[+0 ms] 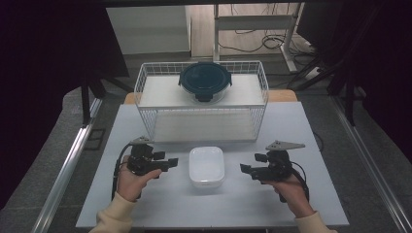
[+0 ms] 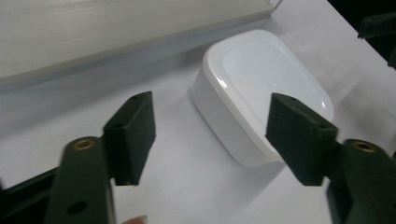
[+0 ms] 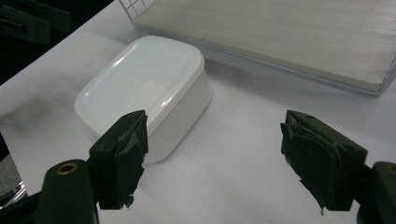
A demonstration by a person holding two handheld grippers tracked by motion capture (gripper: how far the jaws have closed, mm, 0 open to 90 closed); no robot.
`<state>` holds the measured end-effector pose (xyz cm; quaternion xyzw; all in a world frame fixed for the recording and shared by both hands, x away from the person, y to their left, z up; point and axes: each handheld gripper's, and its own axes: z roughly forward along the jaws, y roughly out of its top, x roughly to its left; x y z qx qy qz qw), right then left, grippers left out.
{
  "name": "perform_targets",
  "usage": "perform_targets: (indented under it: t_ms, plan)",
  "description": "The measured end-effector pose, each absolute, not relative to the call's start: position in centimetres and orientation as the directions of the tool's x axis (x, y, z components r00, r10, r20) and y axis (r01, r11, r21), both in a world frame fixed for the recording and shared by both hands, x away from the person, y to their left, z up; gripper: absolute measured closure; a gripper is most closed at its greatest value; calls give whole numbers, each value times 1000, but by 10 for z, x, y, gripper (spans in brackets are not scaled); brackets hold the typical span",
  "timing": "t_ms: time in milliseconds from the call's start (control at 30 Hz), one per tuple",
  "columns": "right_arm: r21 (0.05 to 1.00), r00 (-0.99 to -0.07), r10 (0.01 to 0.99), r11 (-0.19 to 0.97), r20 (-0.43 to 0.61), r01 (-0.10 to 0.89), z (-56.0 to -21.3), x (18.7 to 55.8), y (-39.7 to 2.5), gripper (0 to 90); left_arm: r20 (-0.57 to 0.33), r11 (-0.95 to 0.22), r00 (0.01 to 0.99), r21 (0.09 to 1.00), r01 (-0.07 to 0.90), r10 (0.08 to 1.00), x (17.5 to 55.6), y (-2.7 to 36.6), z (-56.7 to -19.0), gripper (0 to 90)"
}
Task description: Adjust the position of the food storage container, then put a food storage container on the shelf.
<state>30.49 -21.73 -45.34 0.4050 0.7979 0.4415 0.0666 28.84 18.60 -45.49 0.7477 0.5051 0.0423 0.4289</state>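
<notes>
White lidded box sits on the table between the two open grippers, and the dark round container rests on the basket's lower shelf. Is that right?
Not quite. The dark round container rests on the upper shelf of the wire basket, as the high view shows. The rest holds: the white lidded box sits between the open left gripper and right gripper.

Wire rack point(image 1: 145, 92) at table point(image 1: 311, 145) back; dark-lidded container point(image 1: 205, 81) on top.
</notes>
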Motion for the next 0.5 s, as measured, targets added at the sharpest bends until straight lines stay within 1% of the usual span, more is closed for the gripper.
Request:
perform_targets:
  t_ms: [133,333,433,500]
  plan:
    - [760,-669,698,282,256,586,-454,303,-219,222,-377,-96,474,694,714,796,287,186,-452,255]
    - [766,-657,703,256,270,589,-451,304,-217,232,-399,-90,488,696,713,776,285,187,-450,256]
    - [774,-663,703,261,257,577,-448,306,-211,233,-418,-78,492,697,713,764,286,187,-447,267]
    - [776,-664,699,255,265,577,-443,308,-206,236,-427,-71,497,701,709,755,285,185,-442,268]
